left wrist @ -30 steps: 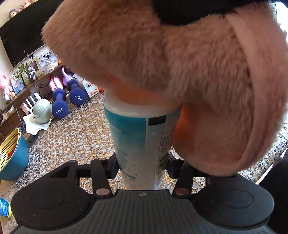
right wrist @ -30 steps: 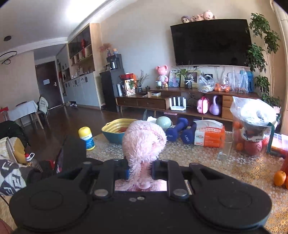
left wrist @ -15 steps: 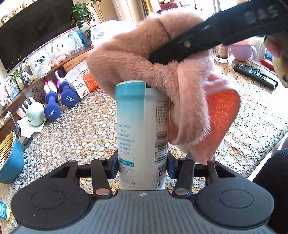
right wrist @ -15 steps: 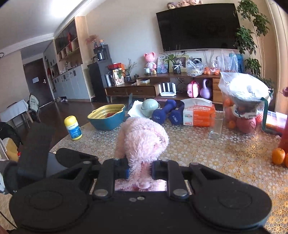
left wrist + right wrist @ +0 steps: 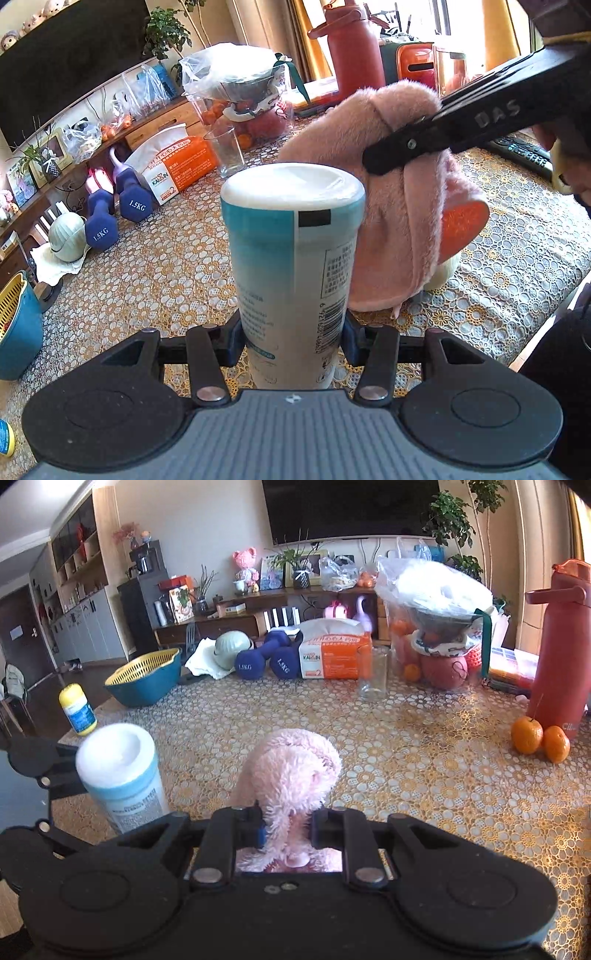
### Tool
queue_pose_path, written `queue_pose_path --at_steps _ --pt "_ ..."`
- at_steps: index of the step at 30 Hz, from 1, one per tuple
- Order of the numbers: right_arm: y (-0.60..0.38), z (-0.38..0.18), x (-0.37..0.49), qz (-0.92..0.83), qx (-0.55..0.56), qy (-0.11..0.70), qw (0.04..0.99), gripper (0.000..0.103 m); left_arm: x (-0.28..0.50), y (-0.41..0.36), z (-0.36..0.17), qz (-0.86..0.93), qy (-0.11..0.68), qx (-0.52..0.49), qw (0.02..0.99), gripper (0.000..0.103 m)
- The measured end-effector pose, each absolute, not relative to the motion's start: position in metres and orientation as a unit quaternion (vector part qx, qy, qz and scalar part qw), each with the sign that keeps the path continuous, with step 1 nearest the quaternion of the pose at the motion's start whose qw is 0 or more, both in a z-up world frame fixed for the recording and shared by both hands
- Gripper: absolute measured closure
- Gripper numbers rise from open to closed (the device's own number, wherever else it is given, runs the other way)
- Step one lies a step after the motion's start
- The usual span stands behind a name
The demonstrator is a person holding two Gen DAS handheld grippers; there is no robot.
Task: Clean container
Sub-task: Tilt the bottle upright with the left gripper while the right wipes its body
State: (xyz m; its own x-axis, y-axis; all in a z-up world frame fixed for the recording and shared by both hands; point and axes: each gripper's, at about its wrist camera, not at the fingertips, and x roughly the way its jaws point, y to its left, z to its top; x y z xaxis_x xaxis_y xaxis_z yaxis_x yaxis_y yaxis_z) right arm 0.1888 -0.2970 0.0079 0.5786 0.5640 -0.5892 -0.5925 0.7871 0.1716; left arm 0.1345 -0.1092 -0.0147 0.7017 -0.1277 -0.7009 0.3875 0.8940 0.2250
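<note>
Left wrist | container (image 5: 291,258) base hidden | cloth (image 5: 399,229) behind it, R side

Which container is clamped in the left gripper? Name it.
The white-capped teal container, clamped in the left gripper; the yellow-capped bottle stands alone at the table's edge.

Lace-covered table (image 5: 424,775), oranges (image 5: 539,738), glass (image 5: 373,672), possibly empty

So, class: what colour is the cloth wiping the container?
Pink cloth, fluffy; clearest in the left wrist view.
</note>
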Motion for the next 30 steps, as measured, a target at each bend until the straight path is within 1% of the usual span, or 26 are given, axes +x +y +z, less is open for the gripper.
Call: queue_pose_path --at_steps 7,12,17,19,24,27,30 --pt "-0.313 0.059 0.168 0.356 0.002 0.270 0.895 0.084 0.133 -0.108 -0.015 -0.141 0.352 0.170 0.910 0.054" --pt "-0.302 0.080 0.158 0.401 0.008 0.247 0.882 0.084 0.126 -0.100 -0.018 -0.147 0.342 0.154 0.915 0.054" --pt "-0.275 0.067 0.161 0.435 -0.010 0.269 0.859 0.084 0.119 -0.096 -0.020 -0.148 0.332 0.154 0.919 0.054" --pt "-0.267 0.059 0.163 0.438 -0.009 0.278 0.855 0.084 0.119 -0.090 -0.020 -0.147 0.331 0.138 0.922 0.054" --pt "-0.266 0.050 0.177 0.449 0.042 0.295 0.843 0.084 0.118 -0.076 -0.024 -0.148 0.320 0.102 0.930 0.054" --pt "-0.263 0.043 0.183 0.448 0.058 0.305 0.838 0.084 0.116 -0.070 -0.026 -0.151 0.313 0.085 0.934 0.054" --pt "-0.257 0.033 0.189 0.445 0.051 0.321 0.834 0.084 0.112 -0.067 -0.027 -0.157 0.306 0.083 0.935 0.054"
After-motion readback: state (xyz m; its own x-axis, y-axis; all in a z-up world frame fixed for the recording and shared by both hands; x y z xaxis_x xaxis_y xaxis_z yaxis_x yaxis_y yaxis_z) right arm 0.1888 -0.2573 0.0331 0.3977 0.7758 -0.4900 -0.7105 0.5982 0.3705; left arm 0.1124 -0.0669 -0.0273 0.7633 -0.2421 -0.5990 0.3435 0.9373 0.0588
